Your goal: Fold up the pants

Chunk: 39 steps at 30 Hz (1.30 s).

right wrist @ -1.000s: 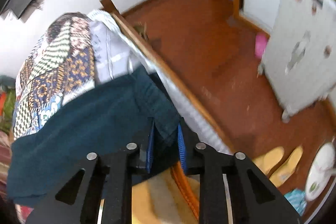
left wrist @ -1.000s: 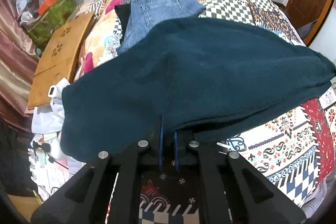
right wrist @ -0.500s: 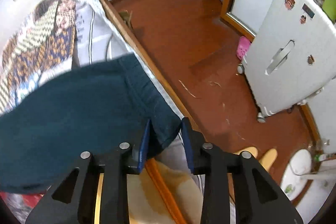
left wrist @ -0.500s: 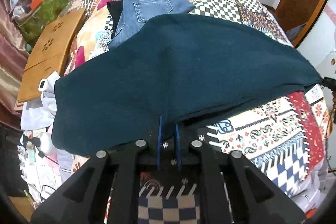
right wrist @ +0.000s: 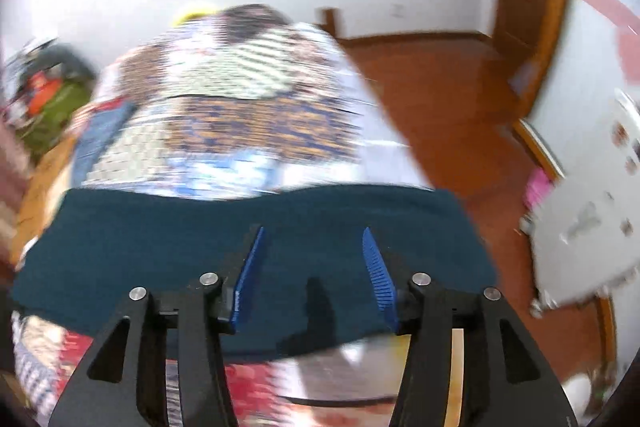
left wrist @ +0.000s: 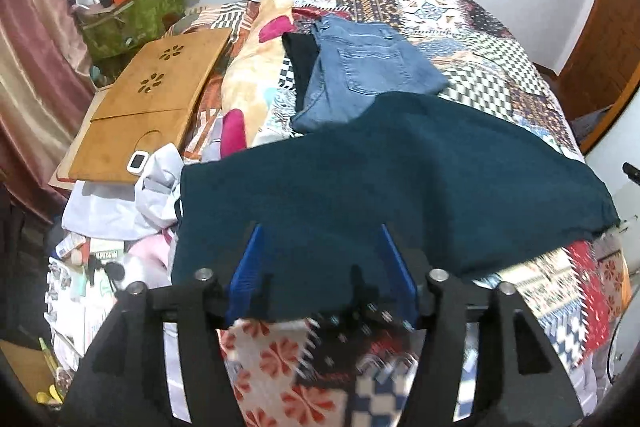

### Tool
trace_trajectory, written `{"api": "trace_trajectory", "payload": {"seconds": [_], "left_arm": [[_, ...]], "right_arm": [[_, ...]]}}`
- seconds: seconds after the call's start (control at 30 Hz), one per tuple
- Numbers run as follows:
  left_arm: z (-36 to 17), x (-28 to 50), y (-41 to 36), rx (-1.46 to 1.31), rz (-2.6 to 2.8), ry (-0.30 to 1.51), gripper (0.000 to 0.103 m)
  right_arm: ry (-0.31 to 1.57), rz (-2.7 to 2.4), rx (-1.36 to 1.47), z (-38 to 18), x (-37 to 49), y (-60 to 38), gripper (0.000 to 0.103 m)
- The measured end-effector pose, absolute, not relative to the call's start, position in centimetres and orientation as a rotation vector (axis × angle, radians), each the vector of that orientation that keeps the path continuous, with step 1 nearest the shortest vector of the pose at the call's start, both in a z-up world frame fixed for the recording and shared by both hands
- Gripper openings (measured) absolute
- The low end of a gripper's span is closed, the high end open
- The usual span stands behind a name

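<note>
Dark teal pants (left wrist: 400, 183) lie spread across the middle of the frame on a patchwork bed (left wrist: 472, 39); the left tongs (left wrist: 322, 251), at the bottom centre, are opening, blue pads apart over the pants' near edge, not pressing it; folded blue jeans (left wrist: 364, 71) lie just above.

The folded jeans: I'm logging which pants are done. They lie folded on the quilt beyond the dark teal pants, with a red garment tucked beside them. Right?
Not quite. The garment beside the folded jeans is black, not red; the left wrist view shows it. The rest holds: the jeans lie folded on the quilt, beyond the dark teal pants.
</note>
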<state>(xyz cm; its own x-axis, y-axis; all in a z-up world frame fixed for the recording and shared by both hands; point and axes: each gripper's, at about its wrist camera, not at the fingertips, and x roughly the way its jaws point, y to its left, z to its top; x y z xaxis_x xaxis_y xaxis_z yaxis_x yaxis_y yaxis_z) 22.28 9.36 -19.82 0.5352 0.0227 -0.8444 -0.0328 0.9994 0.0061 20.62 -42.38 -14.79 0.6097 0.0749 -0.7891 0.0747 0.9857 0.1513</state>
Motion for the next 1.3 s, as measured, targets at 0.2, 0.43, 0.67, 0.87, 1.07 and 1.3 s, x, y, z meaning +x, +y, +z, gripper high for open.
{"api": "trace_trajectory", "payload": {"seconds": [0.2, 0.43, 0.67, 0.87, 1.07, 1.3], "left_arm": [[-24.2, 25.8, 13.1, -0.045, 0.048, 1.095, 0.064], [-32.8, 26.2, 18.0, -0.033, 0.185, 1.237, 0.071], [-33.4, 25.5, 18.6, -0.014, 0.215, 1.192, 0.087], [-32.8, 25.2, 20.0, -0.093, 0.234, 1.178, 0.083], [-28.5, 23.6, 17.0, -0.050, 0.177, 1.122, 0.073], [-22.6, 24.3, 11.0, 0.010, 0.051, 1.004, 0.074]], "right_arm": [[0.933, 0.228, 0.162, -14.8, 23.5, -32.6, 0.055], [1.154, 0.399, 0.082, -20.4, 26.0, -23.8, 0.055], [1.193, 0.414, 0.000, -22.3, 23.5, -22.9, 0.061], [1.184, 0.407, 0.041, -21.5, 21.8, -23.8, 0.063], [1.136, 0.404, 0.132, -20.8, 20.4, -25.3, 0.065], [1.083, 0.242, 0.153, -19.6, 19.6, -30.2, 0.065]]}}
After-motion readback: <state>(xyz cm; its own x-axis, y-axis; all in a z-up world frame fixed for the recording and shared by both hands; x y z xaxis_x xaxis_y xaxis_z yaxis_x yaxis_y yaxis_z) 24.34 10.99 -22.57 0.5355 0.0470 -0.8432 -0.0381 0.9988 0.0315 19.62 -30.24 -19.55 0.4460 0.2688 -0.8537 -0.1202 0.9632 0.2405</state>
